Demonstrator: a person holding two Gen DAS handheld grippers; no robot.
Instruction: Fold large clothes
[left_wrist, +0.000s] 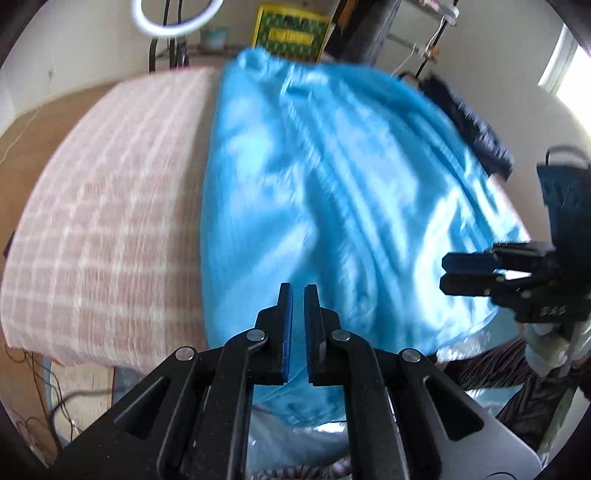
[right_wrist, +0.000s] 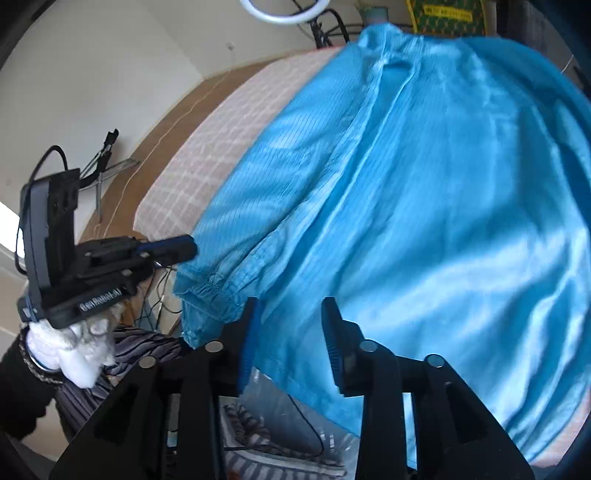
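Blue garment (right_wrist: 424, 206) lies spread on checked pad (left_wrist: 103, 206), near hem hanging over front edge. One side seems folded in w/ cuffed sleeve (right_wrist: 210, 291) on top; rest wrinkled, not squared.

Left gripper (left_wrist: 298, 295): jaws nearly together, nothing pinched, above hem.

Right gripper (right_wrist: 290, 314): jaws spread, cloth seen behind gap, no grip.

Judgement: early-mid stage; further folds, smoothing left.
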